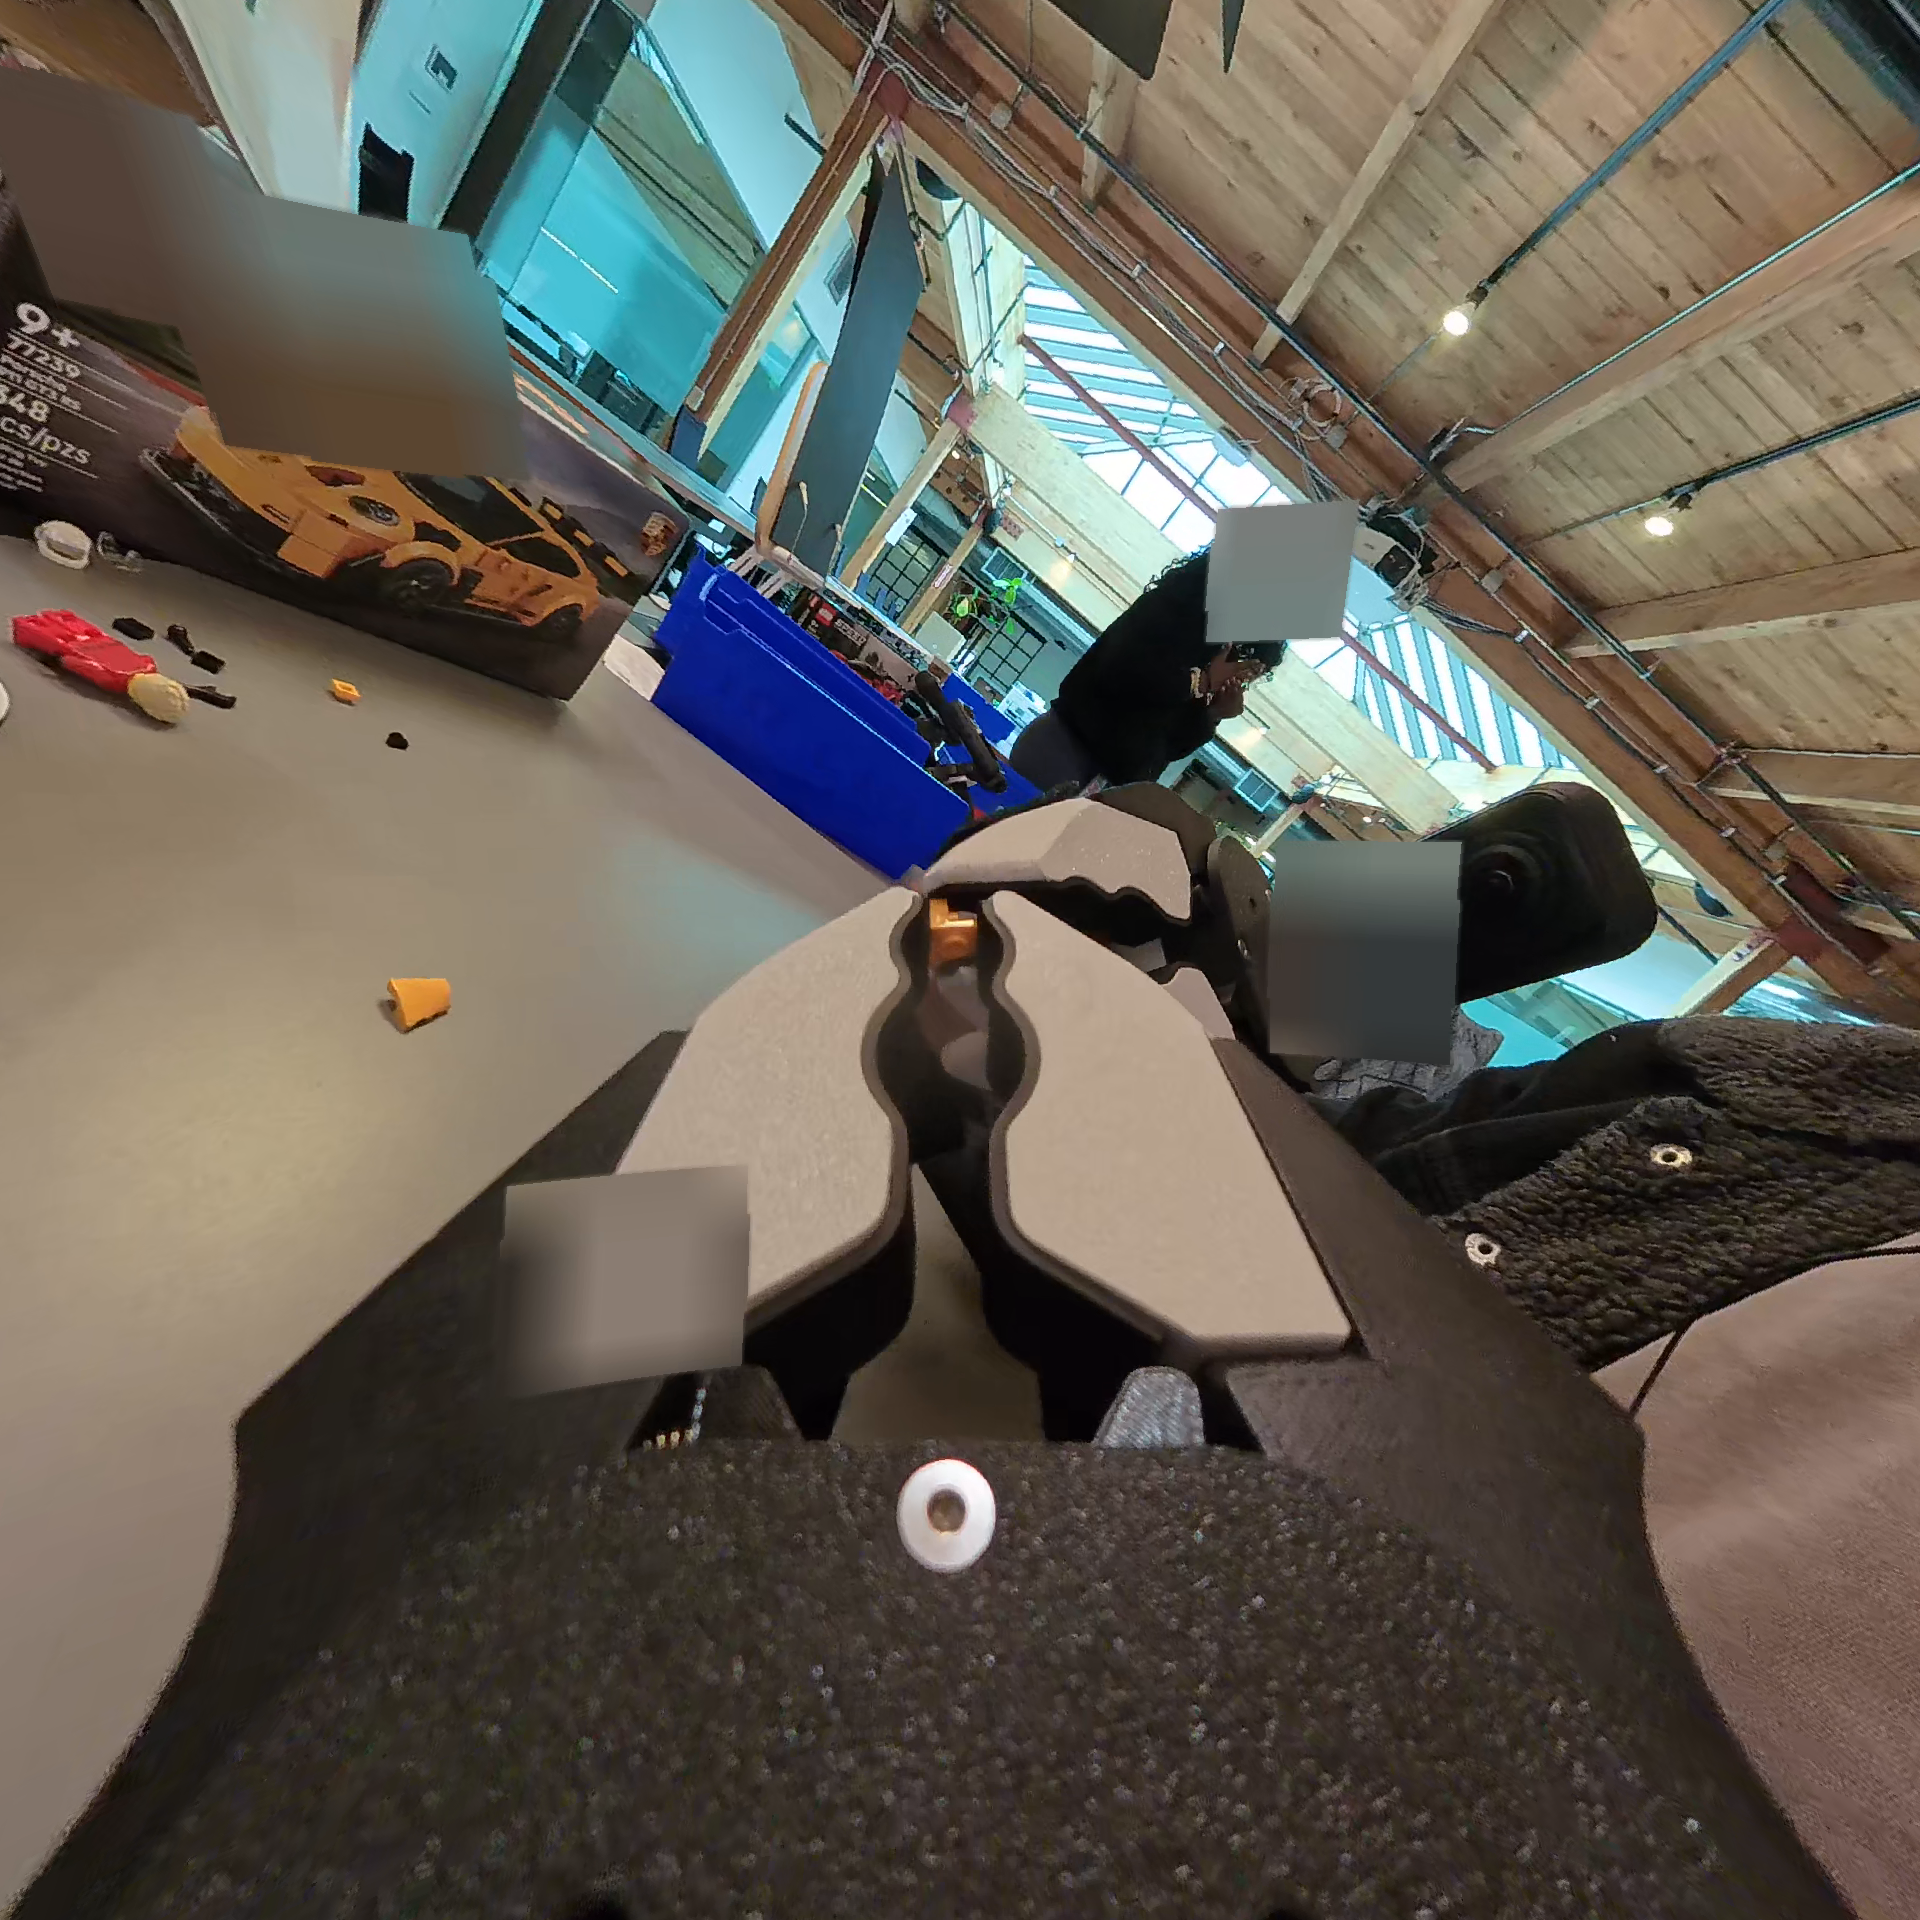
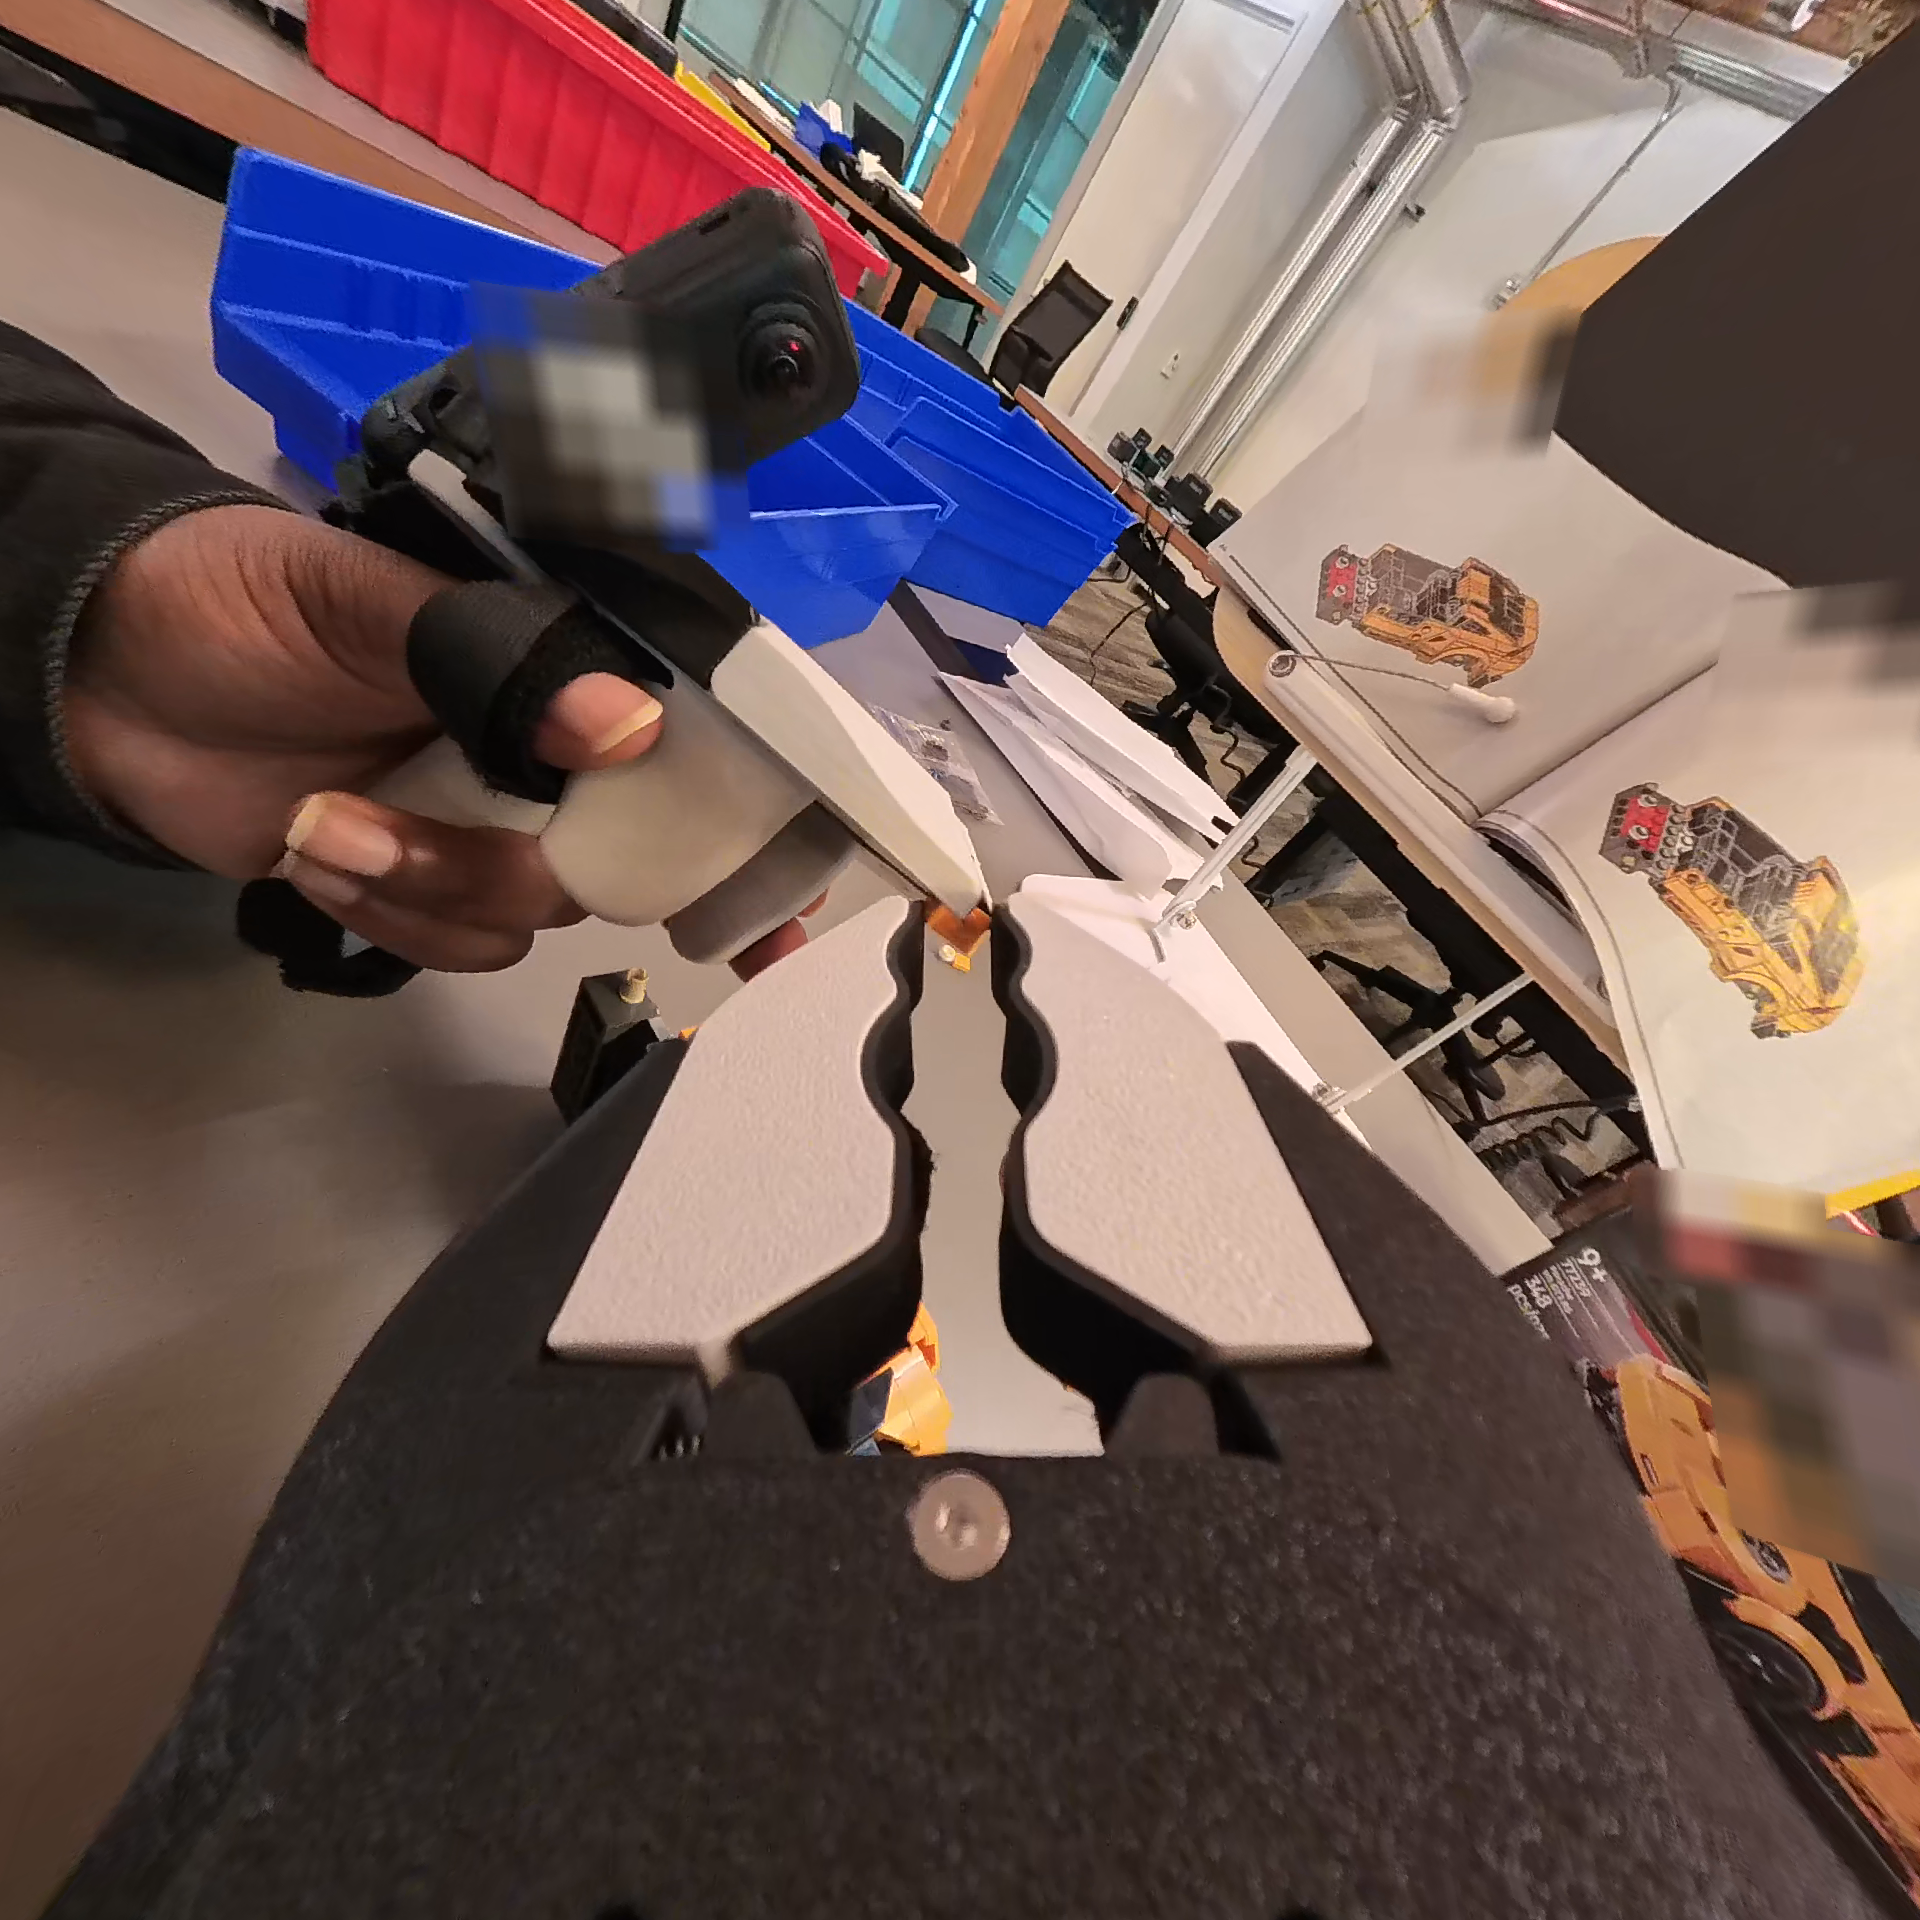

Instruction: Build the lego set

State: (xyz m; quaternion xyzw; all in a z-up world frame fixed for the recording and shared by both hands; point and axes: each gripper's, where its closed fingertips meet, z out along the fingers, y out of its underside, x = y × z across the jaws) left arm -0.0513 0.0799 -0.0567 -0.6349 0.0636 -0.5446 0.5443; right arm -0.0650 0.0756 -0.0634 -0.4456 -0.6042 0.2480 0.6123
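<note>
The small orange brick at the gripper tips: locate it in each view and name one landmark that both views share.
Left wrist view: the small orange brick sits just above centre, between this view's own gripper tips.
Right wrist view: the same brick sits just above centre, where the two grippers' tips meet.
Shared landmark: the blue bin on the grey table.

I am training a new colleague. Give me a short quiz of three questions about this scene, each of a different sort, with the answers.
1. True or false: in the left wrist view, the plastic bin near the dark box is green.
2. The small piece between the fingertips of the left gripper is: A red, B orange, C white.
3. Fill in: the dark box on the table bears a picture of an orange toy ____.
Key: 1 false, it is blue; 2 B; 3 car.
</note>
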